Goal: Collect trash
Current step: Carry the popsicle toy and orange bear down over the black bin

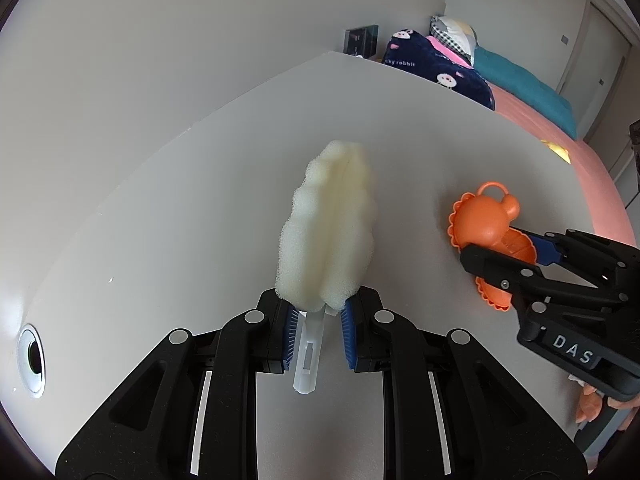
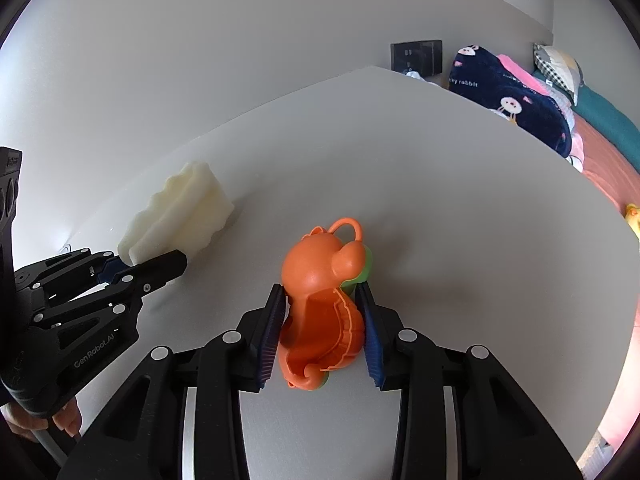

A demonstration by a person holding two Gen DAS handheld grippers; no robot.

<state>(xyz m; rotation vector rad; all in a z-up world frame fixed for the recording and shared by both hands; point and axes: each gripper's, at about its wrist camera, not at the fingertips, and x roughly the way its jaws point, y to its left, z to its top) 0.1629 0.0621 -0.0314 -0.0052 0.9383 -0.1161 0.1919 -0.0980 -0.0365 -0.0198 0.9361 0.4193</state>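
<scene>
Centrally on the white table [image 1: 160, 200] lies a pale yellow sponge brush [image 1: 328, 224], its white plastic stem between the blue pads of the left gripper [image 1: 319, 334], which seem to pinch the sponge's base, though contact is hard to confirm. Just beside it, the right gripper [image 2: 322, 334] clamps an orange toy [image 2: 320, 300]. A bed [image 1: 560, 168] stands beyond the table.
</scene>
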